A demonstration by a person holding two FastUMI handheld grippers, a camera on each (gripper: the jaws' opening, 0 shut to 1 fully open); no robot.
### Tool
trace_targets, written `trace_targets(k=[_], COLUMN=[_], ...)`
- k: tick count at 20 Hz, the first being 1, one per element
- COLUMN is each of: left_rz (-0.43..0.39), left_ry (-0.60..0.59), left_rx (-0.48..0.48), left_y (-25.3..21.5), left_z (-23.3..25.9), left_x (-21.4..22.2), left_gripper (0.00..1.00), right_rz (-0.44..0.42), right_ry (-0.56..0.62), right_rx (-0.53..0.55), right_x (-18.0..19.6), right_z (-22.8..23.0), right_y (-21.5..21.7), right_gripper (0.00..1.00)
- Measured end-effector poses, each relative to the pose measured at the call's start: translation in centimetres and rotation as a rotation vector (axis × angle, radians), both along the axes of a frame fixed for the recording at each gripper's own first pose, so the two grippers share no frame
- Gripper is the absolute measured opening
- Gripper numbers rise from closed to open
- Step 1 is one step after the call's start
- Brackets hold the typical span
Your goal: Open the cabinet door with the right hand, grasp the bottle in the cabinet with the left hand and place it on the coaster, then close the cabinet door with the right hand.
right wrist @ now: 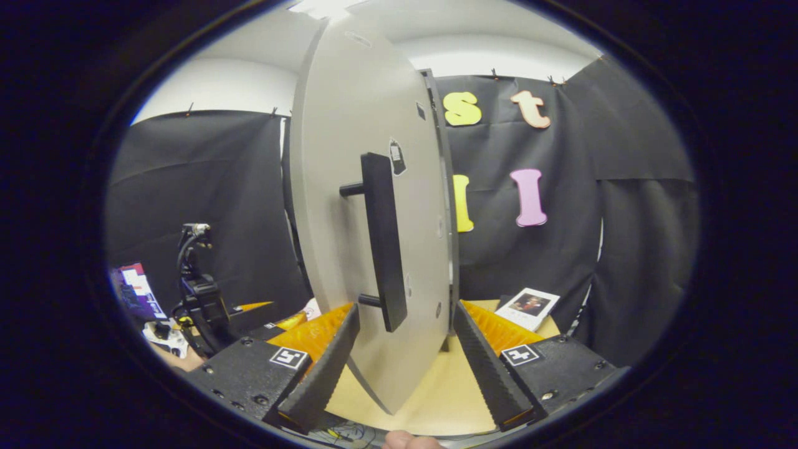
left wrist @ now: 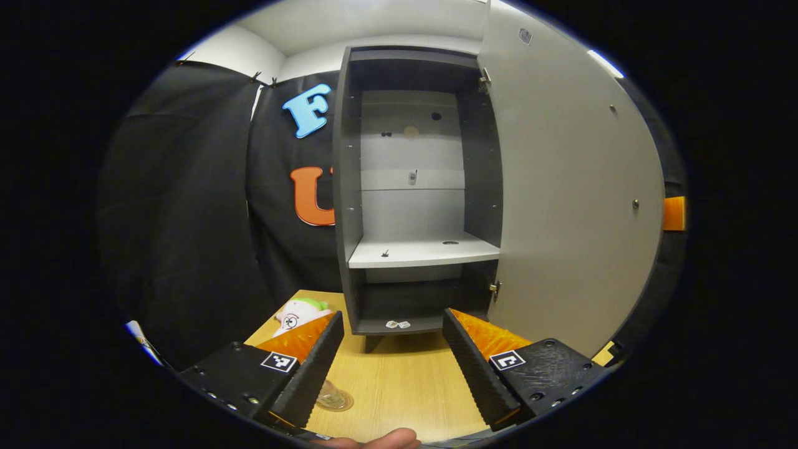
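Note:
The grey cabinet (left wrist: 349, 187) stands on the wooden table with its door (left wrist: 561, 187) swung wide to the right. Its shelves (left wrist: 424, 252) hold no bottle. My left gripper (left wrist: 393, 315) is open in front of the cabinet's foot, nothing between its fingers. A clear round thing (left wrist: 335, 399) sits on the table, half hidden behind the left finger (left wrist: 312, 368); whether it is bottle or coaster I cannot tell. In the right gripper view the door (right wrist: 349, 187) is seen edge-on, and its black bar handle (right wrist: 383, 243) lies between the fingers of my open right gripper (right wrist: 405, 308), untouched.
A plush toy (left wrist: 298, 312) lies left of the cabinet's base. A printed card (right wrist: 530, 305) rests on the table (right wrist: 436, 399) right of the door. A black device with cables (right wrist: 199, 293) stands at the left. The booth's cloth wall closes in all around.

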State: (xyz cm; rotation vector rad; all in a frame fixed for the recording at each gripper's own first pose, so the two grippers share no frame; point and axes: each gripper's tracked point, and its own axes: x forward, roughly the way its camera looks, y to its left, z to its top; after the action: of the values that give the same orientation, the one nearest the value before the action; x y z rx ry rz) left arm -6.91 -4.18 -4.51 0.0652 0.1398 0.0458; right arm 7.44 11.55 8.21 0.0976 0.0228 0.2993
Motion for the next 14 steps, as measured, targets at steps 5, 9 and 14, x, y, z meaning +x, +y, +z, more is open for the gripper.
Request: trace_targets(k=[5,9,14], left_rz=[0.101,0.157,0.164], left_ry=[0.039,0.071,-0.016], left_rx=[-0.047,-0.090,-0.053], left_y=[5.7,9.6,12.0], left_z=[-1.8,-3.3,-1.0], left_x=[-0.5,-0.5,-0.3], left_gripper=[0.96,0.97,0.96], right_rz=[0.051,0.070,0.061], right_ry=[0.038,0.029,0.039], right_rx=[0.021,-0.015,0.016], right_x=[1.6,3.0,5.2], right_z=[0.7,1.1,1.7], right_y=[3.4,6.2,10.4], right_gripper=[0.98,0.92,0.97])
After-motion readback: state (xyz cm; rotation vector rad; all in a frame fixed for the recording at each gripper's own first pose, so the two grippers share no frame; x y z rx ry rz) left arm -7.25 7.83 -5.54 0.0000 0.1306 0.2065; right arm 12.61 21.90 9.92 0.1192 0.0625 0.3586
